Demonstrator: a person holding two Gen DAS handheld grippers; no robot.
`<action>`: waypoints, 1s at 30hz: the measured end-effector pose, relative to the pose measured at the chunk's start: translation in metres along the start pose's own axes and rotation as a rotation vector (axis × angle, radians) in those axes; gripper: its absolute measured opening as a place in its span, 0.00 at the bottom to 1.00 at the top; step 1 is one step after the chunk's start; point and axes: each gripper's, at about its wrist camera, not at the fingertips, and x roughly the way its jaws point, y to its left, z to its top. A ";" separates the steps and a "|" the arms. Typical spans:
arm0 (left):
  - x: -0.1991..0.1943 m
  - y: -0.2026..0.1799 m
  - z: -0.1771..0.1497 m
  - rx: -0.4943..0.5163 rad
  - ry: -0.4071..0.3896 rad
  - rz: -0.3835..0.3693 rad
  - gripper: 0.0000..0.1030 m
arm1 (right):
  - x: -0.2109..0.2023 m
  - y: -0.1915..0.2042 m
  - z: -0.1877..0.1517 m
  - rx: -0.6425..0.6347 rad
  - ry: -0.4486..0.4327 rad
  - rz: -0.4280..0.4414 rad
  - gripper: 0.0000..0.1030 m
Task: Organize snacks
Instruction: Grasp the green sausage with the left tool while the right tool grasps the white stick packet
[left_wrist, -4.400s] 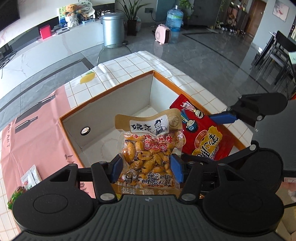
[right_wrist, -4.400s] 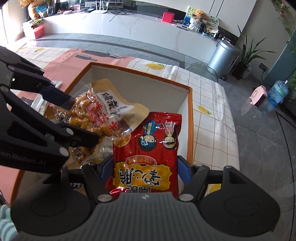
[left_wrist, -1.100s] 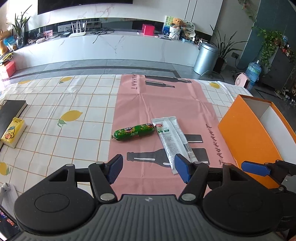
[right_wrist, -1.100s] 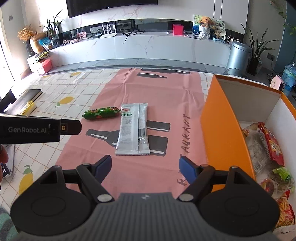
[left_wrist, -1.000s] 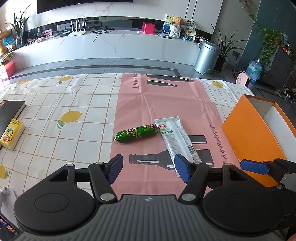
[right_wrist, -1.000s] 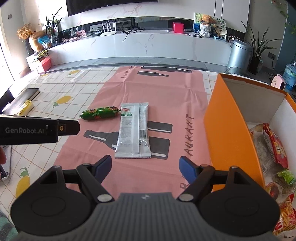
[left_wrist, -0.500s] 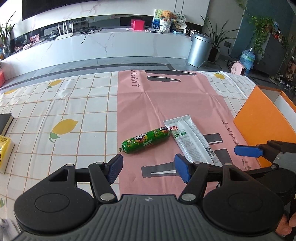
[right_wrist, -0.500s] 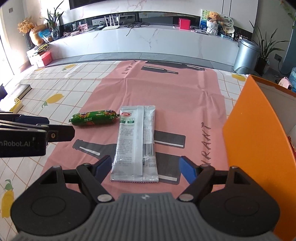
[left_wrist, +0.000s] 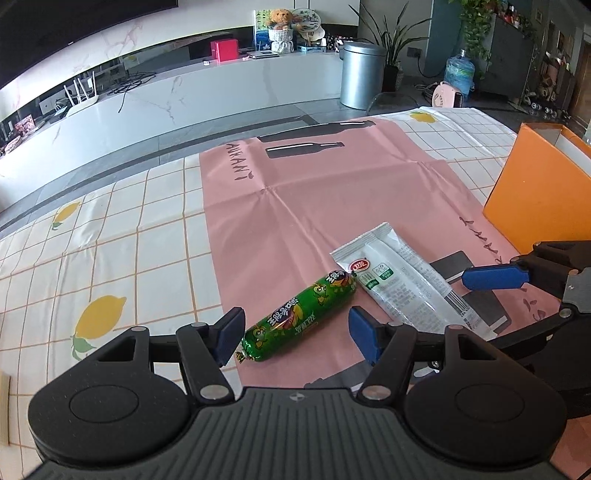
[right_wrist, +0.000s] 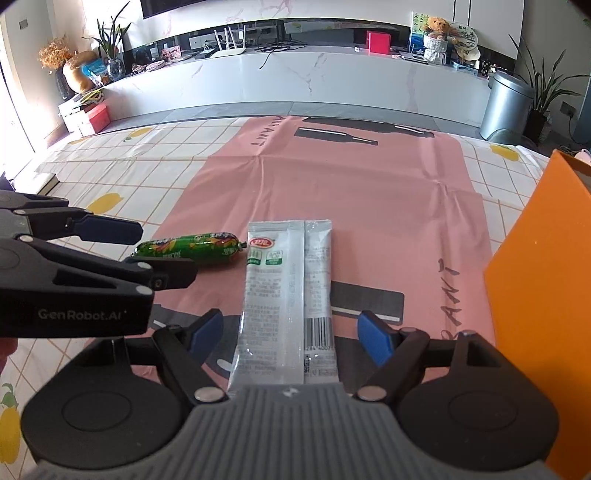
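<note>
Both jaws stand wide with nothing pressed between them. Our left gripper (left_wrist: 295, 332) frames the near end of the green sausage (left_wrist: 299, 314), which lies slanting on the pink mat (left_wrist: 314, 206) with its far end past the blue fingertips (left_wrist: 364, 332); we cannot tell whether either pad touches it. Our right gripper (right_wrist: 291, 332) straddles the near half of the white packet (right_wrist: 284, 295), clear of both pads.

We read no words on the sausage's glossy wrapper beyond cartoon print and a dark round badge; it is a plump tube crimped at the ends. On the flat, matte packet we see a red oval logo, green marks, fine grey print and a barcode near the jaws. "GenRobot.AI" is printed on the left gripper's black side. Beyond the jaws the creased mat shows dark bottle shapes and the letters "AURANT".

To the right of both jaws stands the orange box (right_wrist: 543, 258); its inside is hidden. Under the mat lies a white checked tablecloth (left_wrist: 110, 258) with yellow lemons.
</note>
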 end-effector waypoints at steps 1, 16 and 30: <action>0.002 0.000 0.001 0.003 0.001 0.000 0.73 | 0.001 0.000 0.000 0.001 0.000 -0.002 0.75; 0.016 -0.005 0.003 -0.019 0.027 -0.009 0.45 | 0.004 -0.002 -0.002 -0.032 -0.024 -0.024 0.61; 0.019 -0.016 0.008 -0.042 0.026 0.004 0.33 | 0.011 0.001 0.002 -0.076 -0.048 -0.017 0.61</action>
